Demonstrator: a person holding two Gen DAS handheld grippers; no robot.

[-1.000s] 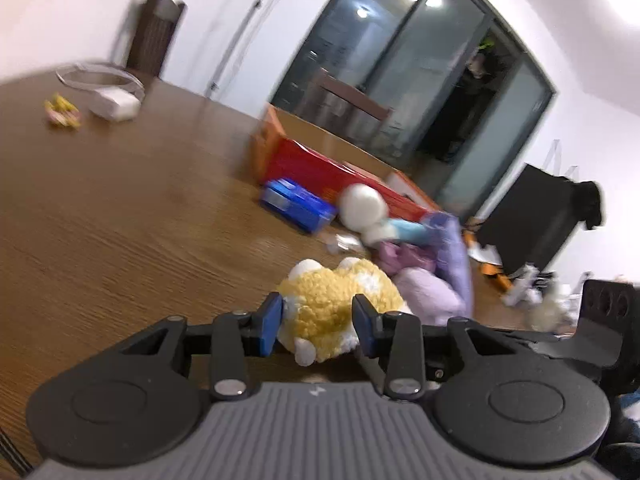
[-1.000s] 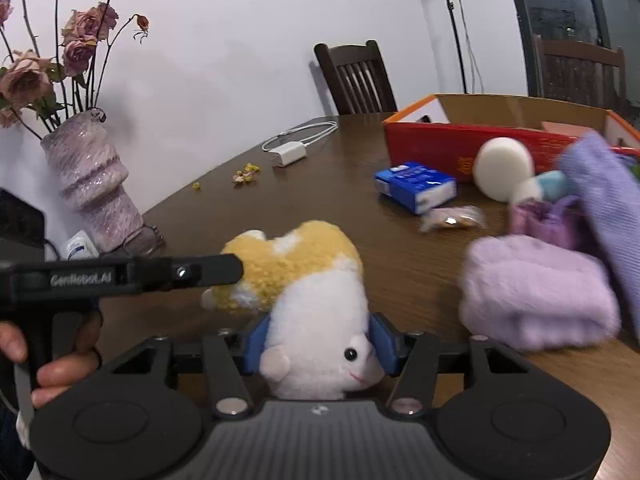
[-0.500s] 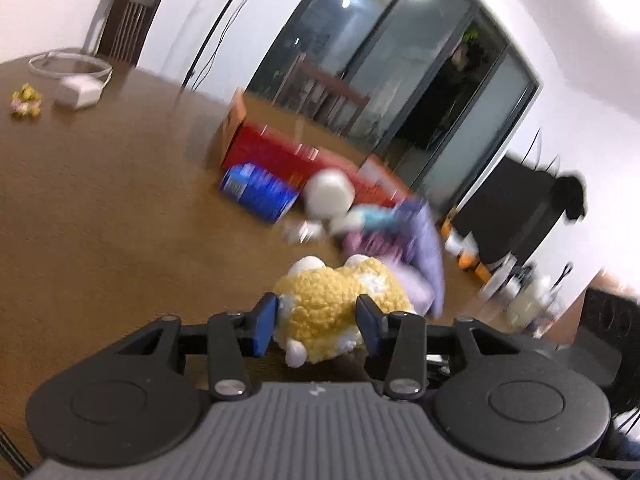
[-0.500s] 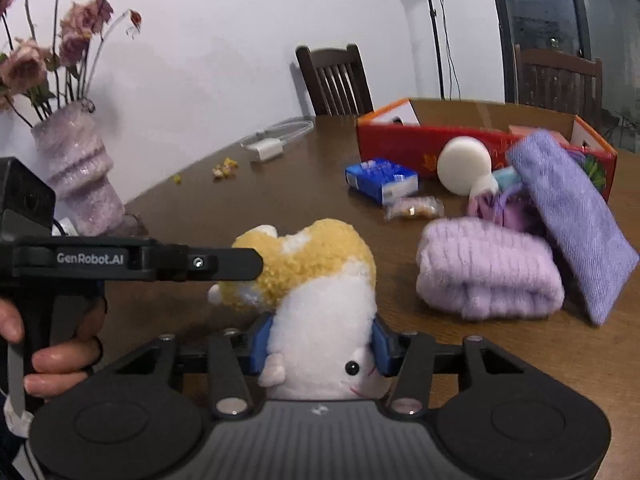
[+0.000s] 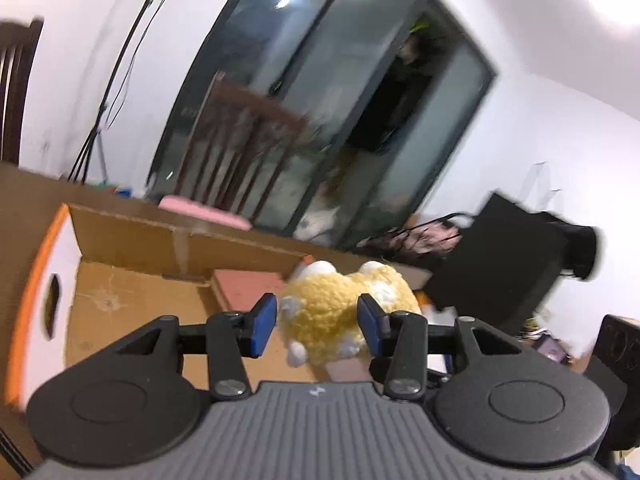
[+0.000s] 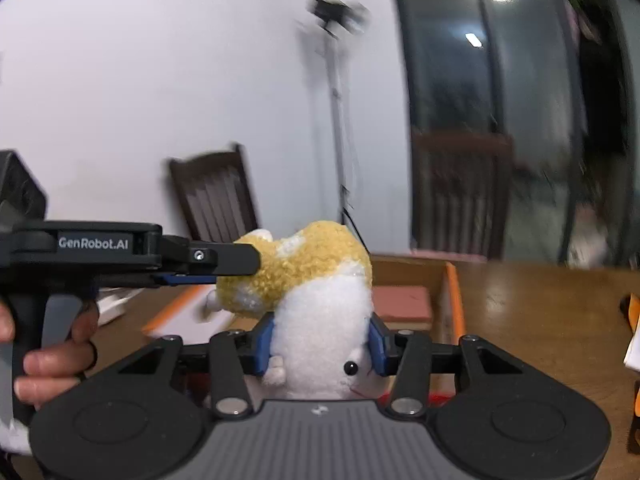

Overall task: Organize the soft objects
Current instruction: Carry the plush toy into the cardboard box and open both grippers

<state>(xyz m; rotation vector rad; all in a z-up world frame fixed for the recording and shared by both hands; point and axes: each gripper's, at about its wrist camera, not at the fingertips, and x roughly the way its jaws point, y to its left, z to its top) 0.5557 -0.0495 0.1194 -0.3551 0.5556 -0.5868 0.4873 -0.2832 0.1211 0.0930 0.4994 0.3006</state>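
A yellow and white plush toy [image 5: 340, 312] is held in the air by both grippers. My left gripper [image 5: 316, 322] is shut on its yellow back end. My right gripper [image 6: 320, 344] is shut on its white head end [image 6: 324, 320]. In the right wrist view the left gripper's fingers [image 6: 224, 258] come in from the left onto the yellow part. The toy hangs over an open cardboard box [image 5: 132, 240] with orange edges, whose floor shows below it. The box also shows behind the toy in the right wrist view [image 6: 448, 292].
A pink flat piece [image 5: 248, 284] lies inside the box. A wooden table [image 6: 532, 308] carries the box. Wooden chairs [image 5: 244, 152] stand behind it by dark glass doors. A black case [image 5: 516, 252] stands at the right. A hand [image 6: 52, 360] holds the left gripper's handle.
Both grippers have lifted the plush toy off the table and carried it forward over the open box. The purple towels and blue packet have left both views.
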